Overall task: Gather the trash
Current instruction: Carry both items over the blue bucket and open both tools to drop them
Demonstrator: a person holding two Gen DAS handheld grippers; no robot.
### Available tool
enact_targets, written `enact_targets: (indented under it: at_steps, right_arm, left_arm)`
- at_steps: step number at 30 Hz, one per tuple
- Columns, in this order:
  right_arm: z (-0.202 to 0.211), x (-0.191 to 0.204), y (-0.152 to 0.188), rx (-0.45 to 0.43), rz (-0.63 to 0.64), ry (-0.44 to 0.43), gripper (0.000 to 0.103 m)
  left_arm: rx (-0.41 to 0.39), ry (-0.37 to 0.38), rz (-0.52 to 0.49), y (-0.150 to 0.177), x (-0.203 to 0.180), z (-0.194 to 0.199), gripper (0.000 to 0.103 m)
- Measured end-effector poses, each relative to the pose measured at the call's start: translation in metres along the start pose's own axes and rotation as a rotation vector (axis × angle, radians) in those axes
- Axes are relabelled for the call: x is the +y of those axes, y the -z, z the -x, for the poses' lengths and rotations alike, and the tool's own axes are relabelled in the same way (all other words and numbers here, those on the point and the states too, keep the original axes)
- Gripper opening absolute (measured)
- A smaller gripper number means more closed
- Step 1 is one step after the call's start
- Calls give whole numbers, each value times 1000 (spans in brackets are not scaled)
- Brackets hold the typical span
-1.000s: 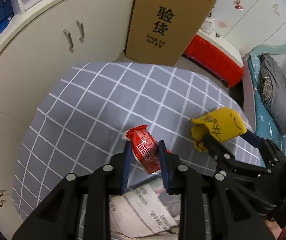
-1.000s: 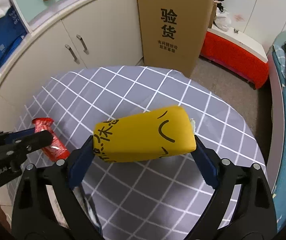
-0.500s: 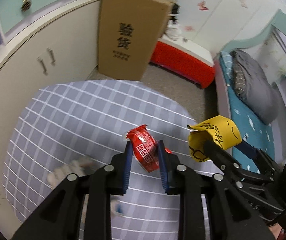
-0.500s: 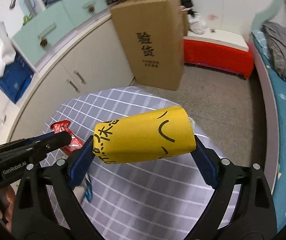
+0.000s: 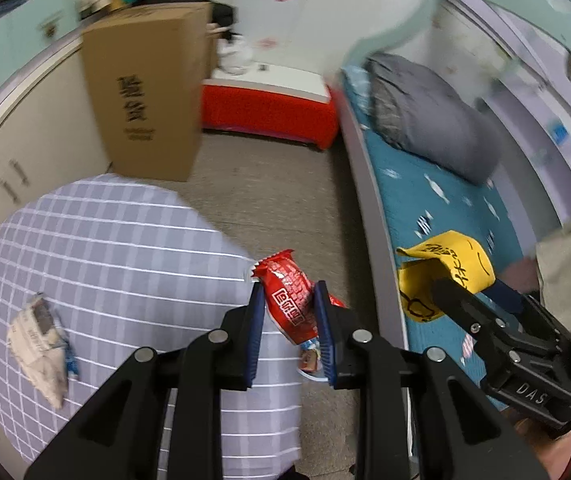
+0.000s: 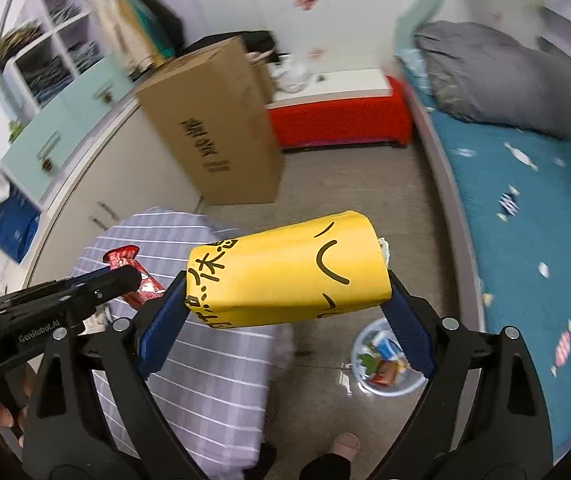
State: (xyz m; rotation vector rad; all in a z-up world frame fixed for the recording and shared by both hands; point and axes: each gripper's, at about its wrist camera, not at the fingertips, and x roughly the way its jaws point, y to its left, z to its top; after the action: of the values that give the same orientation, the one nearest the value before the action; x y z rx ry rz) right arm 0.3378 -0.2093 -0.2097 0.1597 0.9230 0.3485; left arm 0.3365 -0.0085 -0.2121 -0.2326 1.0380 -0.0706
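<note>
My left gripper [image 5: 288, 300] is shut on a red snack wrapper [image 5: 285, 300], held in the air past the right edge of the round table. My right gripper [image 6: 285, 280] is shut on a yellow paper cup [image 6: 285, 270] with black writing, gripped sideways across its length. In the left wrist view that yellow cup [image 5: 443, 272] shows at the right, over the bed's edge. In the right wrist view the red wrapper [image 6: 133, 276] and the left gripper [image 6: 125, 280] show at the left. A small white bin [image 6: 385, 364] holding wrappers stands on the floor below the cup.
The round table with a grey checked cloth [image 5: 105, 260] carries a crumpled newspaper [image 5: 39, 344]. A tall cardboard box [image 5: 145, 100] leans by white cabinets. A red bench [image 5: 269, 112] and a bed with a teal sheet [image 5: 445, 200] border the brown floor [image 5: 285, 200]. A foot [image 6: 341, 446] shows below.
Both grippers have swung right and up, away from the table's middle towards the floor by the bed, each keeping its item. The white bin has come into the right wrist view.
</note>
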Motion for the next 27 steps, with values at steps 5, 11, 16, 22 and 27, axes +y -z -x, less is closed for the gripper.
enact_targets:
  at_steps: [5,11,16,22,27]
  right_arm:
    - [29,-56,15,-18,-77,36,89]
    - [46,-95,23,-29,-129,47,89]
    - [46,-112,23,-26,-156,42,89]
    - [36,-130,17,-22,-193,10,91]
    - [28,-147,14,4,-225,20,92]
  left_arm:
    - [21,22,-84,8,-59,-10,24]
    - [40,29,-162,13,-109,-22,24]
    - [49,24,-194,12,-131,-29,24]
    - [53,10,-212,5,-144,-36,24]
    - [59,7,-232,0,-155,-41,24]
